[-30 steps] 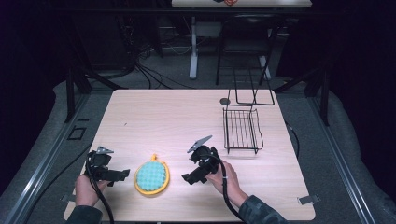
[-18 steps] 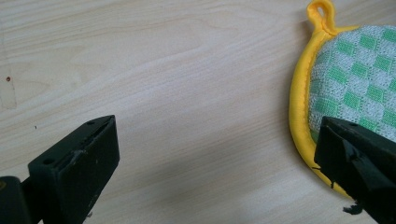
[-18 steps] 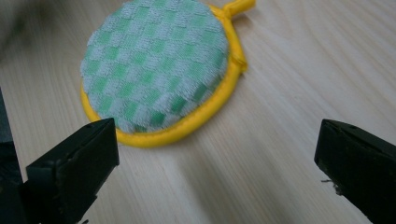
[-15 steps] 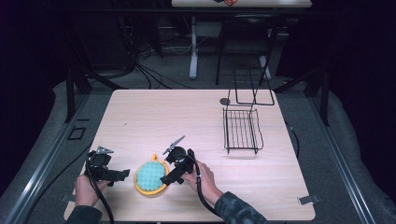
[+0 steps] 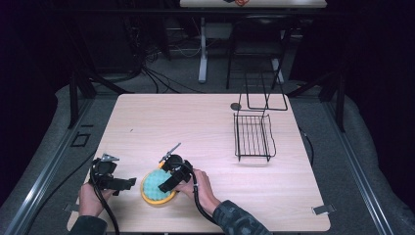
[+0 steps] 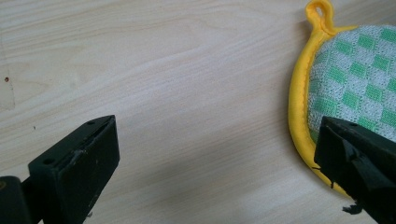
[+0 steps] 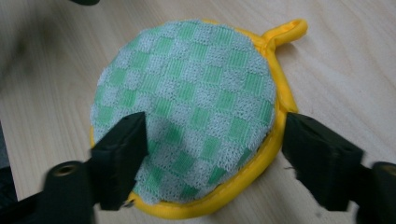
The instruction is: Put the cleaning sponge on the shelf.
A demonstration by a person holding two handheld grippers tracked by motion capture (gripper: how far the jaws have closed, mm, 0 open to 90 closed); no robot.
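Note:
A round pot holder (image 5: 154, 190), green-and-white checked with a yellow rim and a loop, lies flat on the wooden table (image 5: 195, 122) near the front edge. My right gripper (image 5: 165, 184) reaches over it from the right. In the right gripper view its jaws have just been closing, with the pot holder's near edge (image 7: 196, 93) between them. One jaw sits over the cloth and the other outside the yellow rim, and they stand apart, so my right gripper (image 7: 215, 135) is open. My left gripper (image 5: 127, 183) rests just left of the pot holder (image 6: 355, 70), and between its open jaws (image 6: 215, 140) is bare wood.
A black wire rack (image 5: 254, 137) lies on the table's right half, with a taller wire frame (image 5: 266, 93) at its far end. A small dark disc (image 5: 236, 106) sits near the far edge. Dark floor and table legs surround the table.
My right gripper has moved left across the table from beside the pot holder to over it. The left hand and gripper have kept still.

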